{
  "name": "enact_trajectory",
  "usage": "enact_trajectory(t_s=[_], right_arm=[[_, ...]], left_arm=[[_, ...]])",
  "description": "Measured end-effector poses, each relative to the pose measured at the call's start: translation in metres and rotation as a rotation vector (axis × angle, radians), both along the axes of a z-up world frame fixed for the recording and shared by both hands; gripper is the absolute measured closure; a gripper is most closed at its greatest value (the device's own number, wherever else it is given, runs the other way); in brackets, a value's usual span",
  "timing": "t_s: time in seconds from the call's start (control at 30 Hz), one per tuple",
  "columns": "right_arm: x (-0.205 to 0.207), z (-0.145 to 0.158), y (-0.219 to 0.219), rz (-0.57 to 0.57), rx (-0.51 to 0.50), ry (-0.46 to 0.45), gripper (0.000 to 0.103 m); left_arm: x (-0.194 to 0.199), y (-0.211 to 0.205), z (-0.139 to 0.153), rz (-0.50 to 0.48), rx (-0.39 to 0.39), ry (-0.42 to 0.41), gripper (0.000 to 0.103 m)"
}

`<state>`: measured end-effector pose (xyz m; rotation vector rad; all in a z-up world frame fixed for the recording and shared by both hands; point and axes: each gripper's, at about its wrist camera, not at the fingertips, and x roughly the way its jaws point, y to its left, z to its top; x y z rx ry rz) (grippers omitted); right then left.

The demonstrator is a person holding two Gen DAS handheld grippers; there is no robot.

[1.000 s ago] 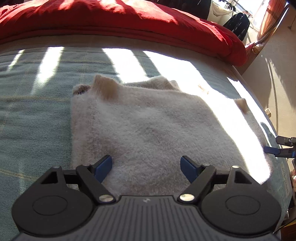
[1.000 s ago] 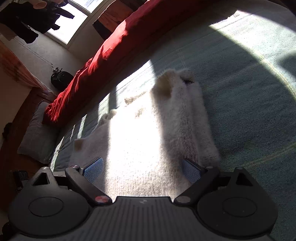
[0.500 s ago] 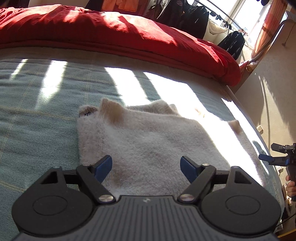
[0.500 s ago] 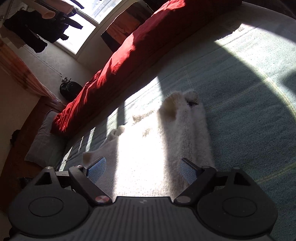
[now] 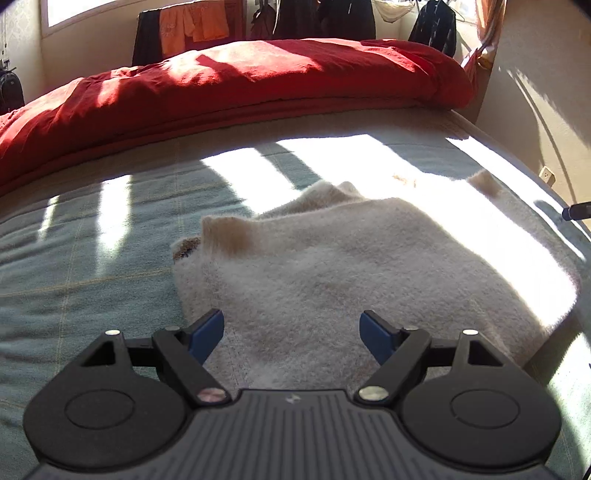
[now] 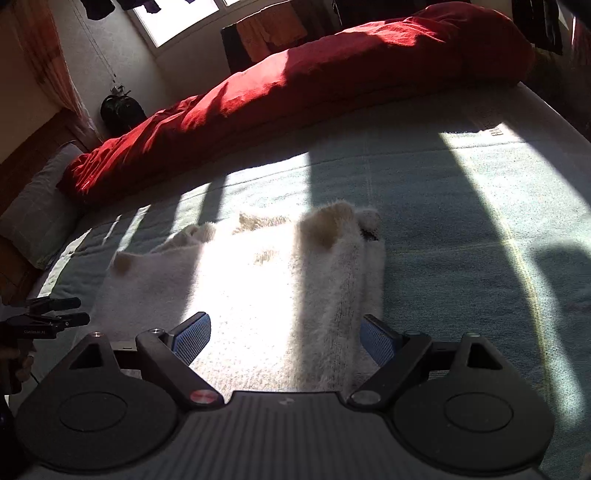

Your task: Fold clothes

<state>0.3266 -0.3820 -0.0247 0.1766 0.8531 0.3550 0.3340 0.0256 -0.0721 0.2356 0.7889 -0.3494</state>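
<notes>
A fluffy white garment (image 5: 351, 273) lies folded flat on the pale green bedspread (image 5: 92, 266), partly in bright sunlight. It also shows in the right wrist view (image 6: 258, 288). My left gripper (image 5: 293, 332) is open and empty, held above the garment's near edge. My right gripper (image 6: 284, 338) is open and empty, also above the garment's near edge. The tip of the other gripper shows at the right edge of the left wrist view (image 5: 576, 212) and at the left edge of the right wrist view (image 6: 51, 317).
A red duvet (image 5: 229, 85) is bunched along the far side of the bed, also in the right wrist view (image 6: 314, 81). A grey pillow (image 6: 37, 214) lies at the bed's left end. Clothes hang by the window (image 5: 192, 29). The bed's edge drops off on the right (image 5: 546, 184).
Both grippers have lifted and tilted upward, away from the garment, so more of the room and duvet shows. Both stay open. The garment has not moved.
</notes>
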Motion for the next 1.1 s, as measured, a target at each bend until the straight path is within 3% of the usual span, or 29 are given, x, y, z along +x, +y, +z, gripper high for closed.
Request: enact_trajectory(t_s=[0.13,0.27,0.47,0.63,0.8,1.1], right_arm=[[-0.031,0.014,0.059,0.197,-0.277,-0.135,0.012],[-0.07,-0.004,0.127,0.431,-0.524,-0.242,0.012],[-0.114,-0.057,0.194,0.689,-0.827,-0.396,0.012],[-0.114,-0.083,0.214,0.725,-0.936,-0.475,0.011],[-0.105,-0.098,0.223,0.708,-1.0,-0.531,0.001],[-0.087,-0.099,0.134,0.529,-1.139,-0.451,0.001]], left_arm=[[-0.061,-0.051,0.0,-0.252,0.26,-0.18,0.021],[-0.105,-0.093,-0.034,-0.468,0.522,-0.307,0.021],[-0.118,-0.115,-0.081,-0.57,0.724,-0.347,0.021],[-0.111,-0.122,-0.094,-0.578,0.784,-0.413,0.021],[-0.101,-0.125,-0.099,-0.577,0.812,-0.458,0.018],[-0.099,-0.075,-0.103,-0.462,0.885,-0.427,0.015]])
